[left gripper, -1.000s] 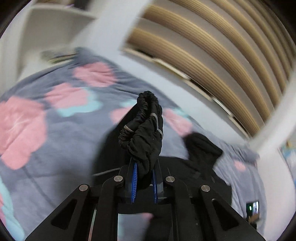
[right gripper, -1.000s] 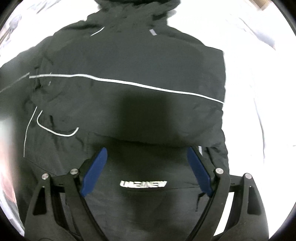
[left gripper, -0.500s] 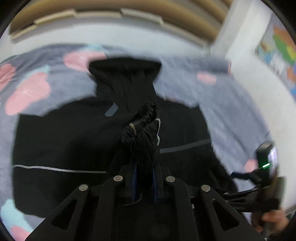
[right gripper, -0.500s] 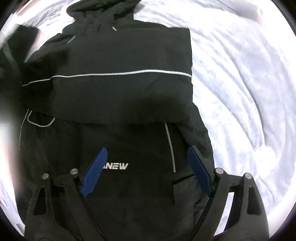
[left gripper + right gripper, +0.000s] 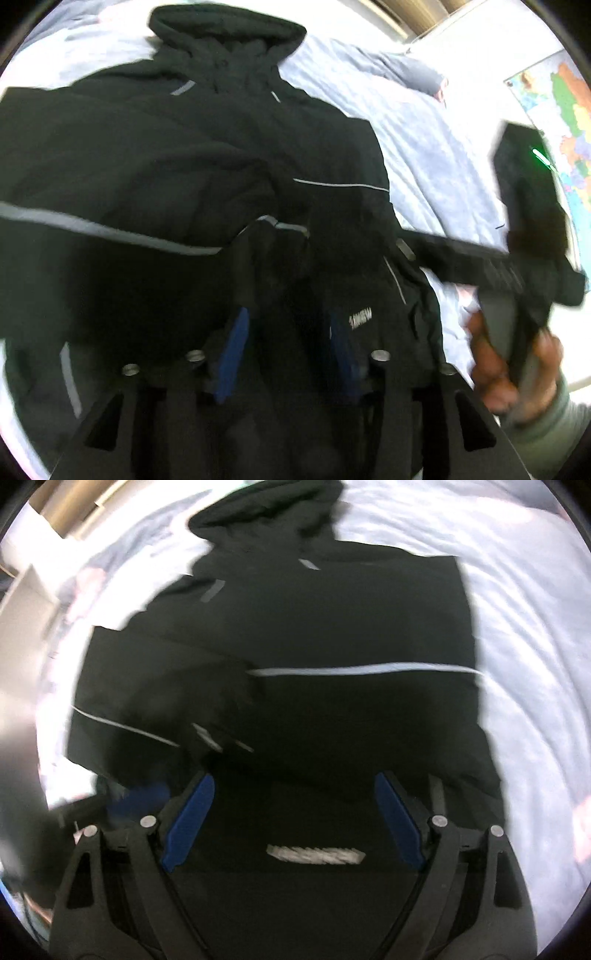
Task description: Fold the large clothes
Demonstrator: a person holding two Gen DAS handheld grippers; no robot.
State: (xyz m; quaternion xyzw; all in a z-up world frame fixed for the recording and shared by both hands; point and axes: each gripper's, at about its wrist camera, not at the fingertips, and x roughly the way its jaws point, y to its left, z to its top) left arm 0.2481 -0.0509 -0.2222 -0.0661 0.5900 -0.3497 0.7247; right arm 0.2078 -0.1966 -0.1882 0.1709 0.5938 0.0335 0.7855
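Observation:
A black hooded jacket (image 5: 184,155) with thin grey stripes lies spread flat on the bed, hood away from me. My left gripper (image 5: 290,332) hangs over its front and its jaws are opening. The sleeve end (image 5: 273,236) lies on the jacket just ahead of the blue pads (image 5: 234,350), and they do not press on it. My right gripper (image 5: 293,812) stands wide open above the jacket (image 5: 332,627) near the white logo (image 5: 316,853), with nothing pinched. The left gripper shows as a blue blur (image 5: 144,797) at the lower left of the right wrist view.
A pale quilted bedspread (image 5: 424,140) surrounds the jacket. A person's hand (image 5: 517,369) holds the right gripper's handle at the right of the left wrist view. A coloured map (image 5: 565,110) hangs on the wall there. Wooden boards (image 5: 66,502) stand at the bed's far left.
The left gripper swung down over the jacket carrying the bunched sleeve cuff, then its jaws parted and the sleeve dropped onto the jacket front. The right gripper tilted a little, still open.

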